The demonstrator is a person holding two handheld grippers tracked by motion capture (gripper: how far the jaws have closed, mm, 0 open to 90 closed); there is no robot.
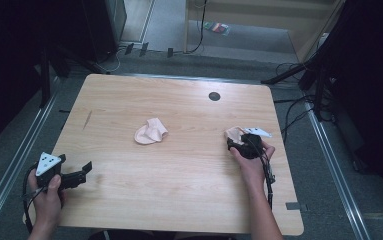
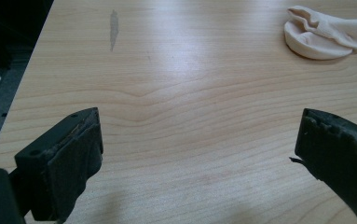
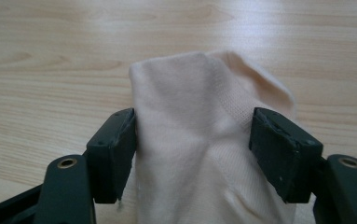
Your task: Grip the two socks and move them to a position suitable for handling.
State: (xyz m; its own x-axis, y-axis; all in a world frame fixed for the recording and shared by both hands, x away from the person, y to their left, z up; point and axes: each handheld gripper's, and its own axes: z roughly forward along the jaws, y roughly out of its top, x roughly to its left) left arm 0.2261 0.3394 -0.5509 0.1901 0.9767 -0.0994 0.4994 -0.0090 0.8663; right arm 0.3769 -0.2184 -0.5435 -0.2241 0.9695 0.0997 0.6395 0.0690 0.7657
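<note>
Table, pale wood grain, taken as the landmark. Notes run from its near edge outward.

Near left corner of the table: left gripper in the person's left hand, grey plate on top, held low over the wood and aimed toward the table's middle. In the left gripper view its jaws stand spread wide, bare wood between them, nothing touched.

Near right part of the table: right hand reaches in from the near edge with the right gripper. A sock, pale peach, sits between its jaws. In the right gripper view the cloth fills the gap from one pad to the other, both pads pressing on its sides: jaws part closed, pinching the sock. The sock bunches upward between the pads; its far end lies on the wood.

Middle of the table: second sock, same colour, crumpled in a loose lump, flat on the wood, well apart from both grippers. It shows at the upper right of the left gripper view.

Left part of the table, beyond the left gripper: a thin dark streak on the wood.

Far side of the table, toward the right: a round dark hole.
</note>
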